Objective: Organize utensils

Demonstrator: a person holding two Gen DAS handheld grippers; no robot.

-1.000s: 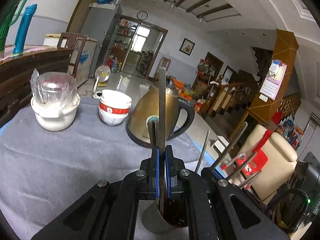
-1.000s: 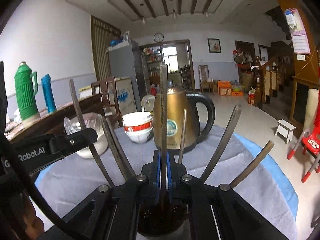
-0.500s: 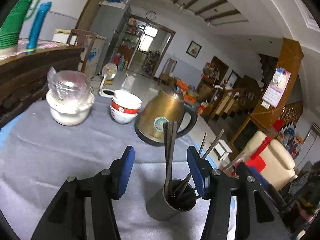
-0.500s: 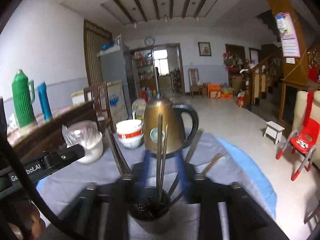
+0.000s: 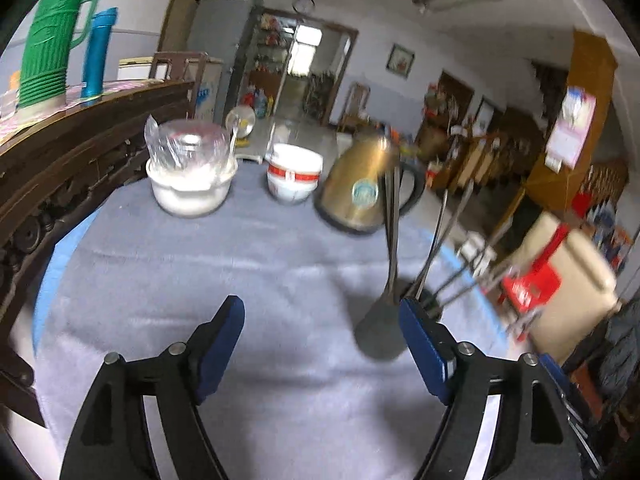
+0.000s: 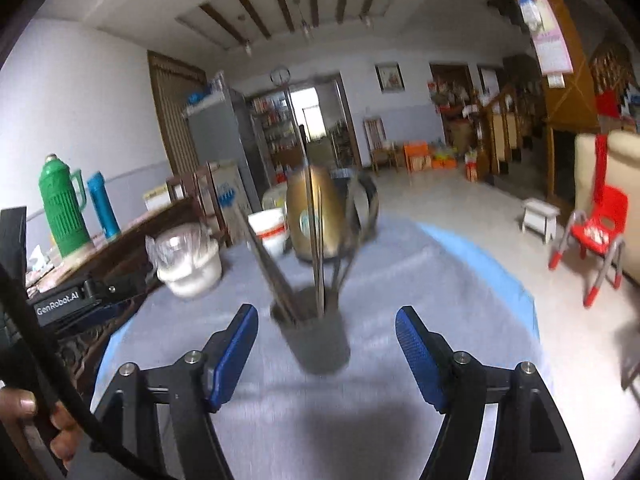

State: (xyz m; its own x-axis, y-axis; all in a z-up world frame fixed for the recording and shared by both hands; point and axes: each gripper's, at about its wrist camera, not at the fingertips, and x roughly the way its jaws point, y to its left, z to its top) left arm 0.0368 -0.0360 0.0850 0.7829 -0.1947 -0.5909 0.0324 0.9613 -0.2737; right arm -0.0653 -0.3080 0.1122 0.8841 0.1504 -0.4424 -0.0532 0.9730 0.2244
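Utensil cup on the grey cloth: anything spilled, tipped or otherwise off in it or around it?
Nothing stands out. The utensil cup stands upright on the grey cloth, its utensils fanned loosely, none fallen out. The gold kettle and stacked bowls behind also sit upright. Motion blur hides finer detail.

We see a dark grey utensil cup standing upright on the grey tablecloth, in front of the gold kettle. Long metal utensils stand in it, handles up and fanned apart: some near vertical, others leaning left and right. Motion blur hides whether they are chopsticks, spoons or forks.
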